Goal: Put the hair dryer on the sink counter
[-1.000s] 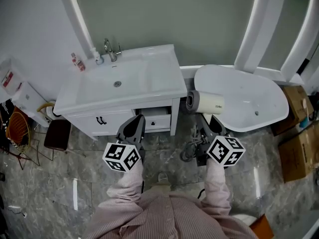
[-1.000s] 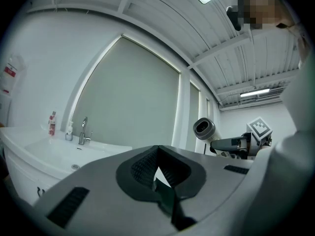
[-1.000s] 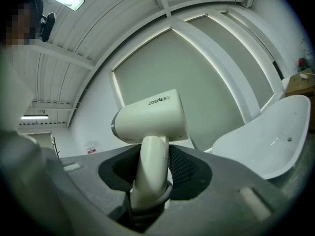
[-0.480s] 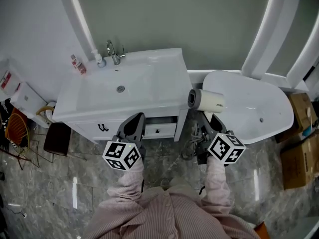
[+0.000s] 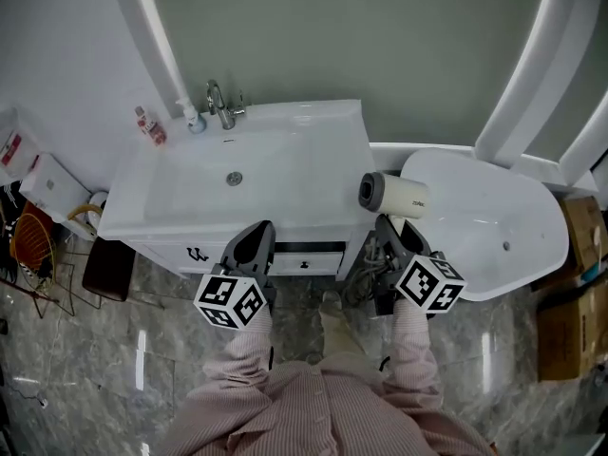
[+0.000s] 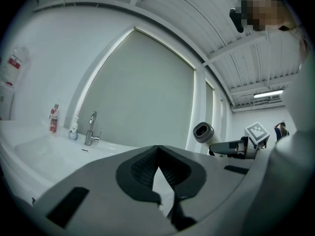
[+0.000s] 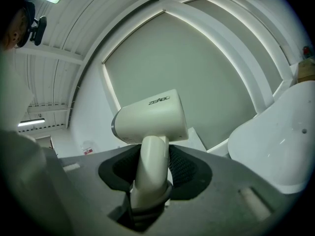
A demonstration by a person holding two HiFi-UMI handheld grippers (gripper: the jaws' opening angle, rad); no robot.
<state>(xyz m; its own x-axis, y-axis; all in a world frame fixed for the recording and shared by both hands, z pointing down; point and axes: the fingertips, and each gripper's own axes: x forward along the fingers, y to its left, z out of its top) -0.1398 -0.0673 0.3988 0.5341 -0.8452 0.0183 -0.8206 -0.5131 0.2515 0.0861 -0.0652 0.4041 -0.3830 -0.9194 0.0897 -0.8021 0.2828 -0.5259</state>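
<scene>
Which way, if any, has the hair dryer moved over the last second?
Yes. The hair dryer has shifted left, from the bathtub toward the right edge of the sink counter.

The sink counter is taken as the reference. At its back edge, left of centre, the faucet is mounted, with a bottle set further left. The bathtub is placed to the counter's right. The hair dryer is held just off the counter's right edge — between counter and tub — in the right gripper. The left gripper is positioned before the counter's front; a stool is placed by its front left corner.
</scene>
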